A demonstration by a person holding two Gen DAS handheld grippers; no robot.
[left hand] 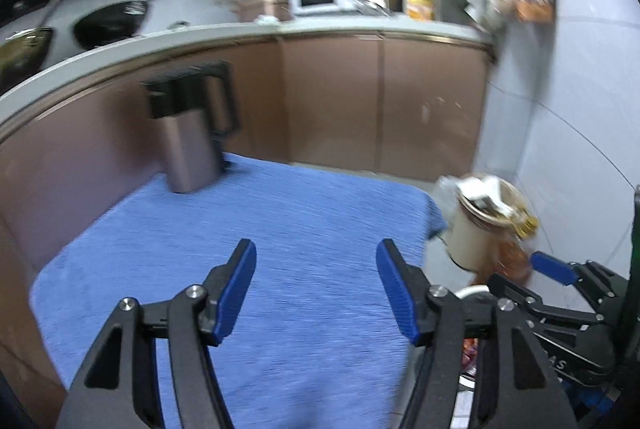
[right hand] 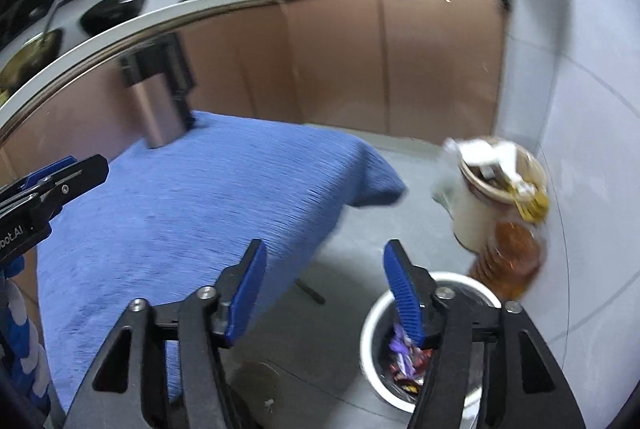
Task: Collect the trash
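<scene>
White bin [right hand: 370, 345], colourful wrappers [right hand: 404, 357] inside

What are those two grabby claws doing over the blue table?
A person is clearing up trash with two hand-held grippers. Both the left gripper and the right gripper are open and empty. The white trash bin on the floor already has colourful wrappers inside. Only a metal kettle stands on the blue tablecloth.

Table w/ blue cloth [left hand: 240, 229], metal jug [left hand: 192, 133] at far corner, rest bare
</scene>
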